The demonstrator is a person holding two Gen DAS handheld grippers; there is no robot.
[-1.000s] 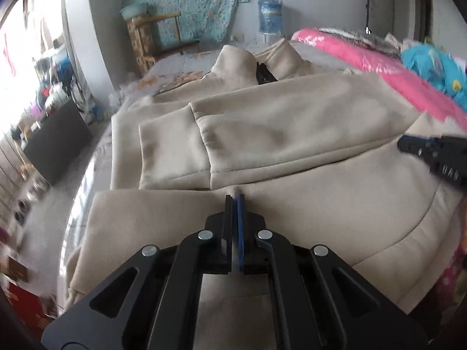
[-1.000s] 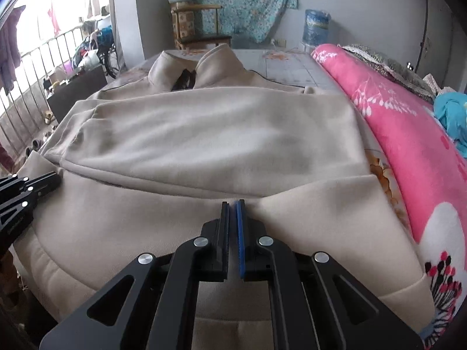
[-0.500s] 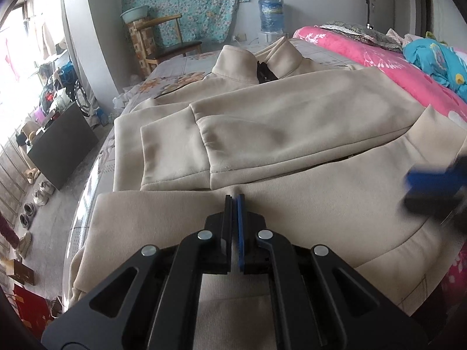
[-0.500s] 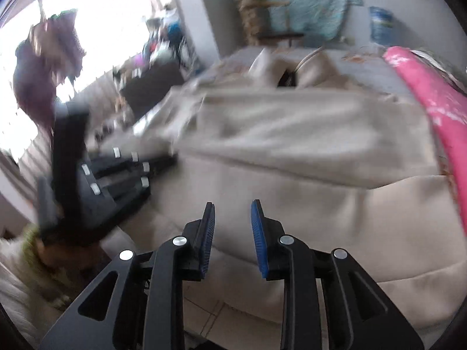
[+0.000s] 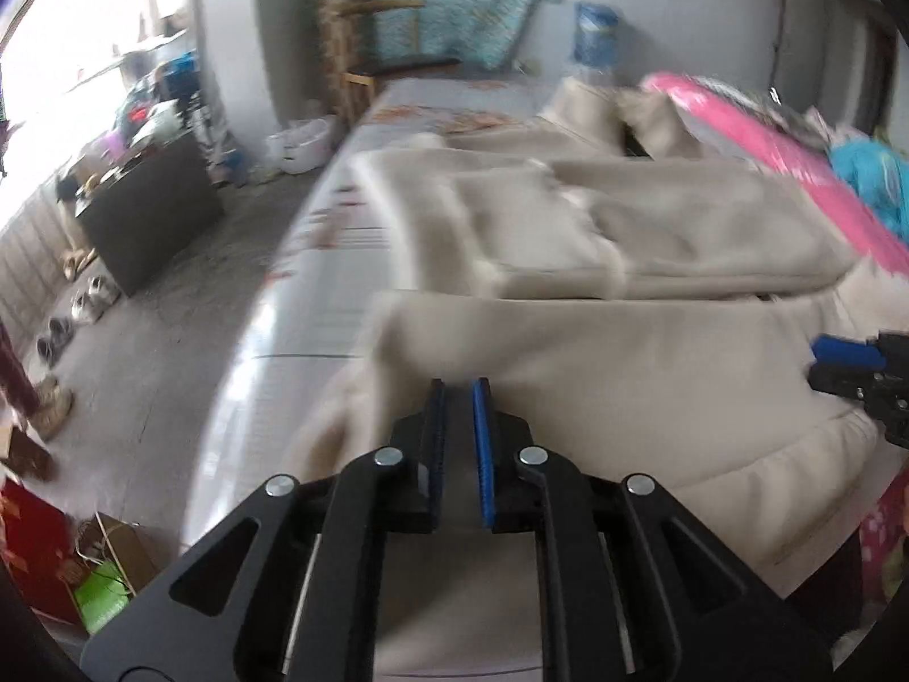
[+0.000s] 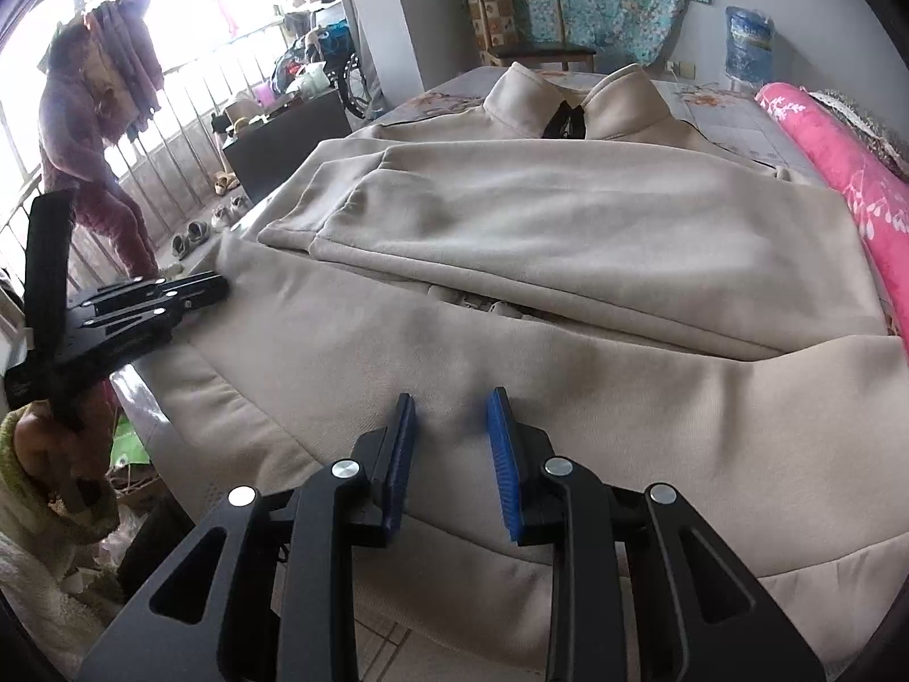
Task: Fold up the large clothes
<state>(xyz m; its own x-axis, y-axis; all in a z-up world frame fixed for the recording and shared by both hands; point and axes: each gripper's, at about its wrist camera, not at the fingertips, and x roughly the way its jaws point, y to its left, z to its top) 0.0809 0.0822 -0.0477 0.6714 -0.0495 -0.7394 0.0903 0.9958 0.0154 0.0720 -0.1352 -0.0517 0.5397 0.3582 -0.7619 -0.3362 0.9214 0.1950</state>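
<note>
A large beige zip-neck sweatshirt (image 6: 568, 238) lies flat on the bed, both sleeves folded across its chest, collar at the far end. It also shows, blurred, in the left wrist view (image 5: 653, 227). My right gripper (image 6: 451, 415) is open and empty, hovering over the hem part near the bed's front edge. My left gripper (image 5: 457, 403) is slightly open with nothing between the pads, above the sweatshirt's lower left corner. The left gripper also shows in the right wrist view (image 6: 187, 292) at the left hem, and the right gripper's tip shows in the left wrist view (image 5: 841, 361).
A rolled pink floral blanket (image 6: 841, 170) lies along the bed's right side. The bed's left edge (image 5: 267, 318) drops to the floor, with a dark cabinet (image 5: 147, 216) and shoes. A wooden chair (image 6: 528, 40) and a water bottle (image 6: 747, 40) stand beyond the bed.
Both grippers were shut on the hem a second ago and have opened, letting it go. The left gripper swung leftward toward the bed's edge; the right one turned left.
</note>
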